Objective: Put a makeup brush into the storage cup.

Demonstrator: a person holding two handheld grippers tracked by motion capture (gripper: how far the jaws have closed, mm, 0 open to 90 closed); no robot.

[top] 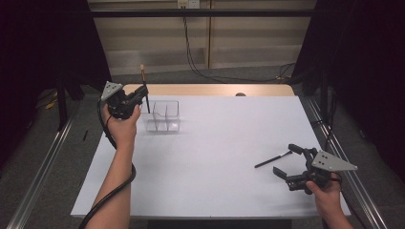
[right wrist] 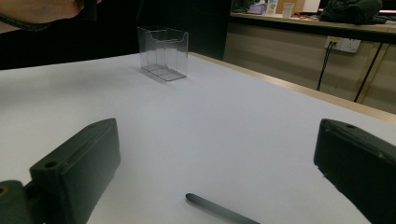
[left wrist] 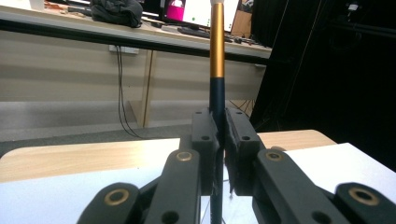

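Note:
My left gripper point(top: 142, 93) is raised over the table's back left, shut on a makeup brush point(top: 144, 90) that stands upright. In the left gripper view the brush point(left wrist: 217, 70) rises between the jaws, its lower handle dark, its upper part gold. A clear plastic box point(top: 163, 115) with compartments sits on the white table just right of that gripper; the box point(right wrist: 163, 53) stands far off in the right gripper view. My right gripper point(top: 286, 160) is open near the front right, low over the table. A black brush point(top: 273, 159) lies flat just left of its jaws, and its handle tip point(right wrist: 219, 211) lies between them.
The white table surface point(top: 215, 157) has a wooden strip point(top: 210, 89) along the back edge. Metal rails point(top: 43, 167) run along both sides of the table. Cables hang on the back wall point(top: 191, 52).

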